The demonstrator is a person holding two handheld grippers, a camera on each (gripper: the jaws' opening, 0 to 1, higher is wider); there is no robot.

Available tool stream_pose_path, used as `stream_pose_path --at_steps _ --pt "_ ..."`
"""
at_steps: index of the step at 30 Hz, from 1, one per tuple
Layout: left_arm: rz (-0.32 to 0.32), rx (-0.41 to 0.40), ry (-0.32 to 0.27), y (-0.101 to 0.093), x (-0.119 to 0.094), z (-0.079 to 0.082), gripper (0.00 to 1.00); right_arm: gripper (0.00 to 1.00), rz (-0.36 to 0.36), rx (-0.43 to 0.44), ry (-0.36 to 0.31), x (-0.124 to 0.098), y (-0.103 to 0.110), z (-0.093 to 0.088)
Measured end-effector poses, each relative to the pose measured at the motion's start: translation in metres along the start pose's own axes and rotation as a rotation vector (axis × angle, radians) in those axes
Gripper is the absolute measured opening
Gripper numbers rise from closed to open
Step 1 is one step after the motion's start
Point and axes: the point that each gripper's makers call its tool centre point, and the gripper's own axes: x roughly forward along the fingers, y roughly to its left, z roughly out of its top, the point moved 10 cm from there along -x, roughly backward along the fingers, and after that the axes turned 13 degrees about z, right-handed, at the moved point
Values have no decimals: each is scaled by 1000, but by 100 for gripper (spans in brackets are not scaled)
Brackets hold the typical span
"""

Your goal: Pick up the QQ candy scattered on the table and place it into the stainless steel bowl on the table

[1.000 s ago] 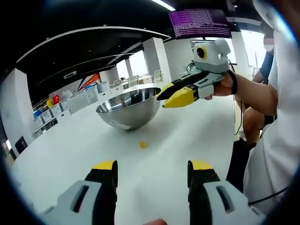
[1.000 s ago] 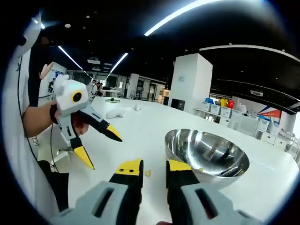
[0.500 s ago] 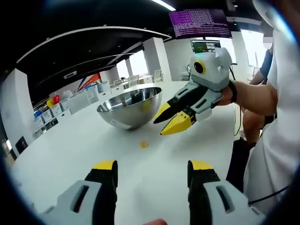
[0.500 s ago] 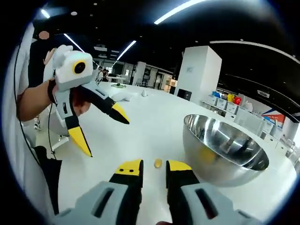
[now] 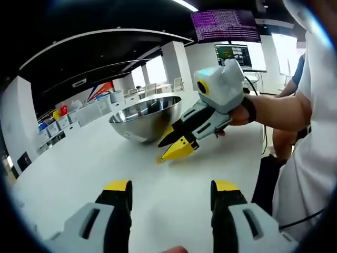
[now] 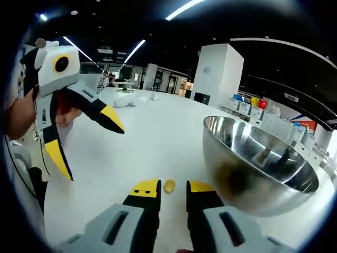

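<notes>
Table (image 6: pixel 131 137), white and wide, carries everything here. Next in size is the stainless steel bowl (image 6: pixel 258 168), which stands to the right of your right gripper (image 6: pixel 168 191) in the right gripper view and just behind that gripper's tips in the left gripper view. Your right gripper has its jaws parted a little, gripping nothing, with their yellow tips low over the table. One QQ candy (image 6: pixel 169 185), small and yellow, lies on the table just beyond those tips, in line with the gap and near the foot of the bowl. Your left gripper (image 5: pixel 171 192) is released, jaws wide, holding nothing, and hangs apart from the work.

Risk, as a judgement: the candy is small and flat against a smooth table, so a closing jaw that lands on its edge may flick it away or under the bowl's curve. A sideways drift may knock the bowl
</notes>
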Motion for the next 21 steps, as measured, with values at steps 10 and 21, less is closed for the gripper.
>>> stream_pose_path --at_steps 10,21 --pt "0 -3 -4 2 0 -4 60 15 36 28 9 10 2 -4" --pt "-11 -2 -11 2 3 -2 60 9 18 24 27 9 2 -2"
